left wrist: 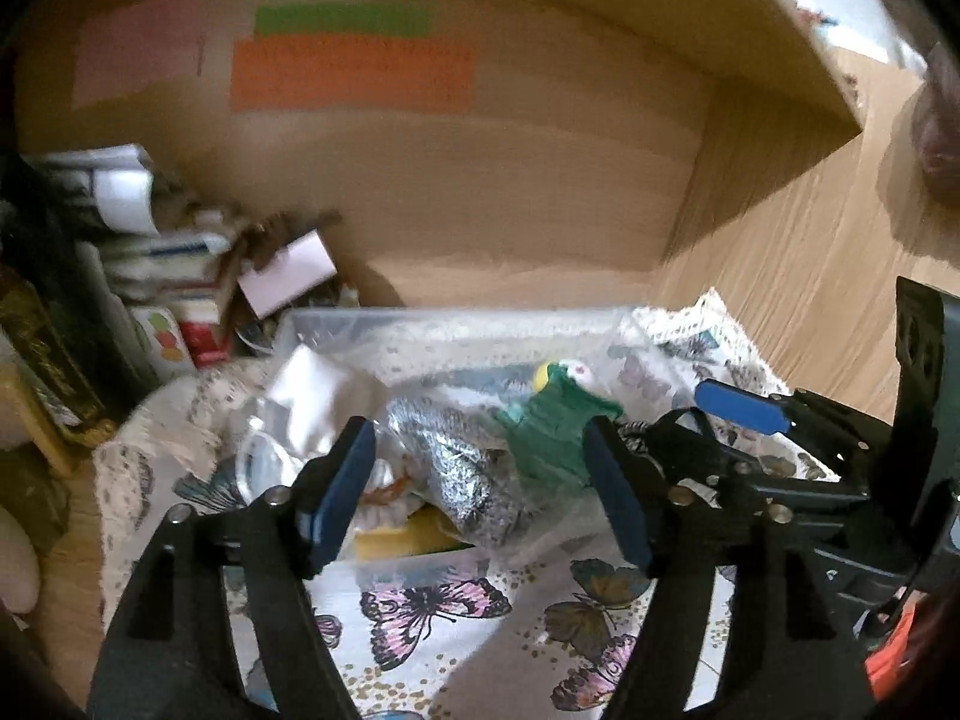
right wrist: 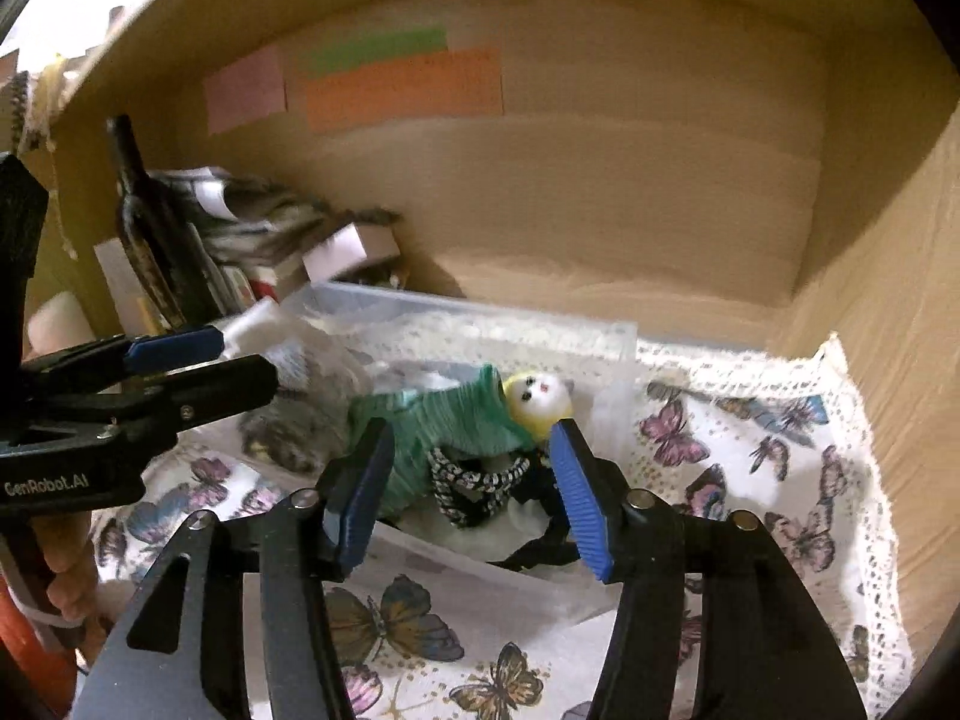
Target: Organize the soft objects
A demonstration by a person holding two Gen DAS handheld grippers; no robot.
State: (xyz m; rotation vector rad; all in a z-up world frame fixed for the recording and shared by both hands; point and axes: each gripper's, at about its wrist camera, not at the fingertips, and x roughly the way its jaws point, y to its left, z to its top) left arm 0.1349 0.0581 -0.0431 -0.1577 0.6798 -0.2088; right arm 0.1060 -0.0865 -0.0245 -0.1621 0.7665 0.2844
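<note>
1. The left gripper [left wrist: 480, 480] has its jaws spread wide with nothing between the blue pads; it hangs just above the near edge of the clear plastic bin [left wrist: 444, 324].
2. The right gripper [right wrist: 468, 492] is likewise spread and grasps nothing; its pads flank, without touching as far as I can tell, the doll [right wrist: 480, 414] lying in the bin.
3. The doll, with a green knitted dress and a small white face under yellow hair, lies on top of the other things, its head toward the bin's far right corner.
4. Just below the doll lies a black-and-white patterned cloth [right wrist: 480, 486], with a black strap [right wrist: 540, 546] trailing over the near wall of the bin.
5. To the left of the doll in the left wrist view are a grey fuzzy soft piece [left wrist: 456, 468] in crinkled clear wrap and some white fabric [left wrist: 312, 384].
6. The bin stands on a butterfly-print cloth [left wrist: 432, 612] inside a wooden cabinet [right wrist: 600, 210]; stacked papers and boxes [left wrist: 162, 276] crowd the far left corner.
7. Judging from this, the soft objects are gathered in the bin already, and none lies loose on the cloth. What seems left is tidying: tucking in the strap and settling the heap.
</note>
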